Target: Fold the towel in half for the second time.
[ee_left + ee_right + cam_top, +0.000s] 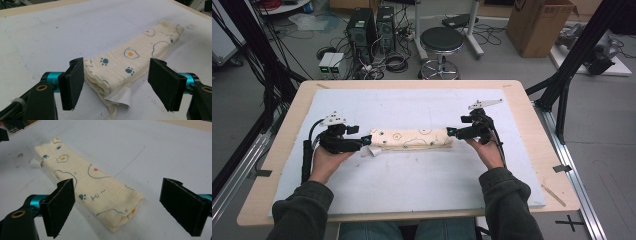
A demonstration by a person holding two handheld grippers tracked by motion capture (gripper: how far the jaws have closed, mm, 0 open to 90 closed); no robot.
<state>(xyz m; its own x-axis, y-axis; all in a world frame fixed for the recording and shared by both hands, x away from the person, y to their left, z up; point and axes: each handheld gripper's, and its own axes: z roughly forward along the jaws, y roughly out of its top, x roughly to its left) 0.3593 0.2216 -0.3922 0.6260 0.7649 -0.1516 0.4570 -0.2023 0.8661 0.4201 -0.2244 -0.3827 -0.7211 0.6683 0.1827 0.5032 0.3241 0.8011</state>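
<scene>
A cream cloth (411,139) printed with eggs and paw marks lies folded into a long narrow strip across the middle of the white mat (412,185). My left gripper (362,142) sits at the strip's left end, its jaws open. In the left gripper view the cloth's end (130,57) and a white label (120,96) lie between the spread pads of the left gripper (117,85). My right gripper (451,131) stands open at the right end. From the right gripper (120,207), the folded corner of the cloth (95,185) lies between its jaws, unpressed.
The mat covers most of a wooden table (277,165). Beyond the far edge, on the floor, stand a black stool (441,40), computer towers (362,25) with cables and a cardboard box (537,25). Black frame posts rise at both sides.
</scene>
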